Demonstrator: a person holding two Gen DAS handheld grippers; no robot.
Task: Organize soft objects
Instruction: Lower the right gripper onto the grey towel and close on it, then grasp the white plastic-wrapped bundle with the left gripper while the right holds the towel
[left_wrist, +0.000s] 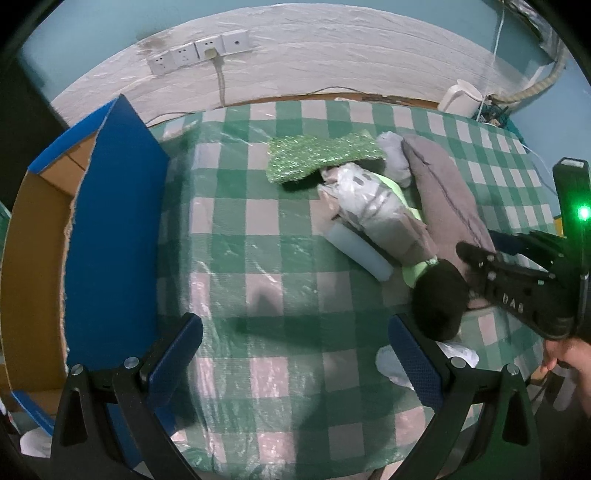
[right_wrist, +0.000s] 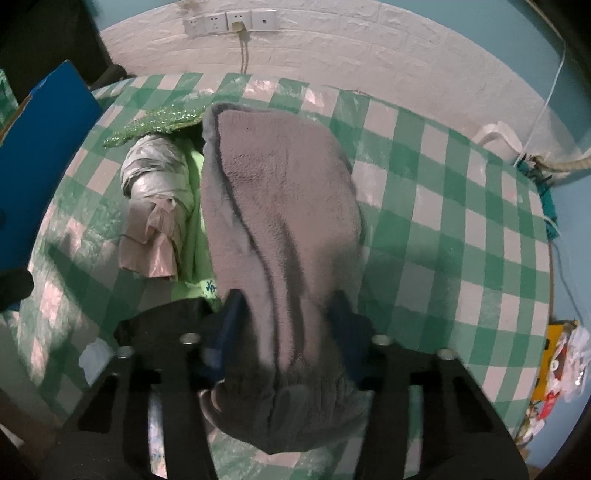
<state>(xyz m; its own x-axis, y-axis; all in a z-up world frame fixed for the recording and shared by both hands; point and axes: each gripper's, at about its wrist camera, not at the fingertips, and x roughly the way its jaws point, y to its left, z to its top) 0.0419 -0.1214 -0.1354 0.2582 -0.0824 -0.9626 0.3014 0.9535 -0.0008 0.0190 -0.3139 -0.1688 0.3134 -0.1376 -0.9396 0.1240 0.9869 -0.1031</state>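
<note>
My right gripper (right_wrist: 284, 314) is shut on a grey fleece cloth (right_wrist: 280, 192) that stretches away over the checked table; the cloth also shows in the left wrist view (left_wrist: 443, 184), with the right gripper (left_wrist: 476, 269) at its near end. Left of it lie a plastic-wrapped bundle (left_wrist: 369, 206), a light green cloth (right_wrist: 192, 221), a white foam block (left_wrist: 358, 247), a glittery green cloth (left_wrist: 317, 155) and a black soft object (left_wrist: 439, 299). My left gripper (left_wrist: 295, 350) is open and empty above the tablecloth (left_wrist: 258, 258).
An open cardboard box with blue flaps (left_wrist: 110, 221) stands at the table's left edge. A white kettle (left_wrist: 461, 96) and cables sit at the far right corner. White crumpled plastic (left_wrist: 391, 365) lies by my left gripper's right finger. Wall sockets (left_wrist: 199, 51) are behind.
</note>
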